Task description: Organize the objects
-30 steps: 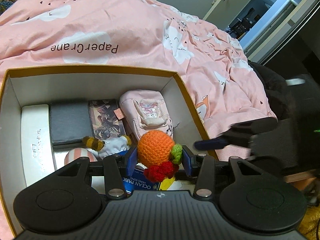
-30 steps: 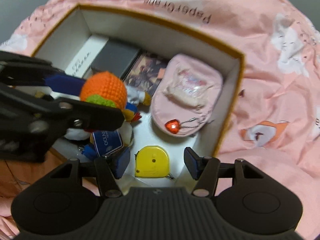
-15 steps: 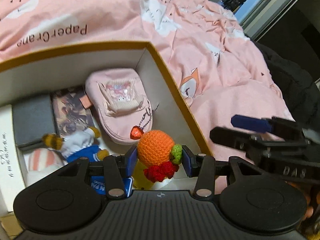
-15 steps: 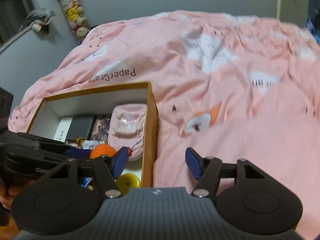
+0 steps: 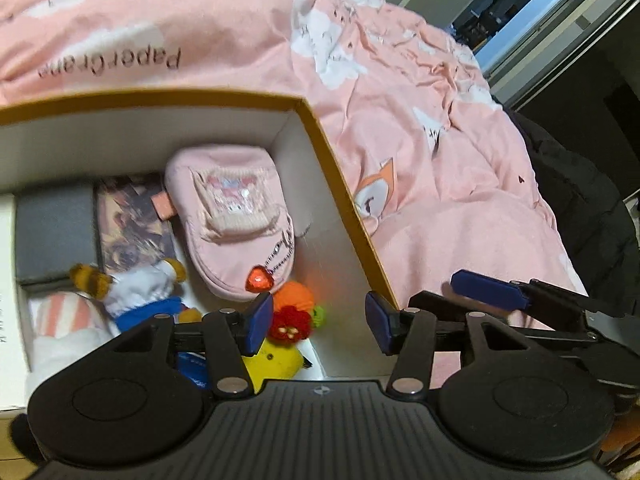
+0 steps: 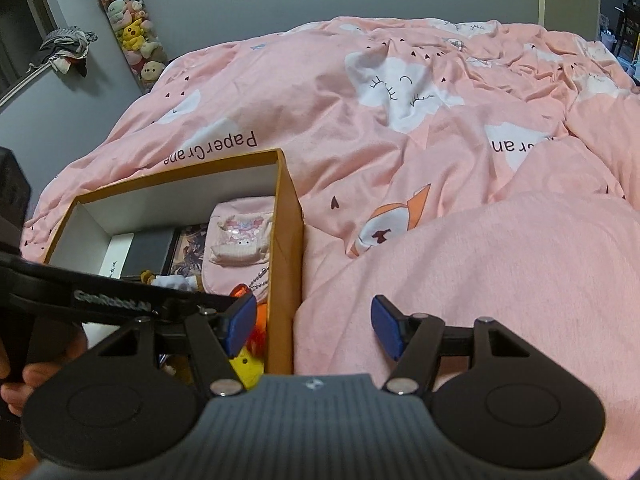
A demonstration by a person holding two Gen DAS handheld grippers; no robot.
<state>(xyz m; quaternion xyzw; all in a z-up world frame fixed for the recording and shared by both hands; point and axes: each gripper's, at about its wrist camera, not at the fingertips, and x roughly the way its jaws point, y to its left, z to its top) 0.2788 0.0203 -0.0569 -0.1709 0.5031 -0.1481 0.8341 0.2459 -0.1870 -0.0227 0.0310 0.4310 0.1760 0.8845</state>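
Both tongs stood with their blue pads spread apart and nothing between them. Left gripper (image 5: 316, 324) hung over the near right corner of the cardboard box (image 5: 340, 184), its pads straddling the box's right wall. Below it the crocheted orange toy (image 5: 296, 308) lay loose inside the box, resting on a yellow tape measure (image 5: 276, 362) and just beside the red heart charm (image 5: 259, 279) of the pink pouch (image 5: 228, 220). A small plush in white and blue (image 5: 148, 288) lay to the left, with a dark grey case (image 5: 54, 228) and a picture card (image 5: 132, 220) behind it. Right gripper (image 6: 310, 326) hovered outside the box over the pink duvet (image 6: 400, 128), close beside the box's right wall.
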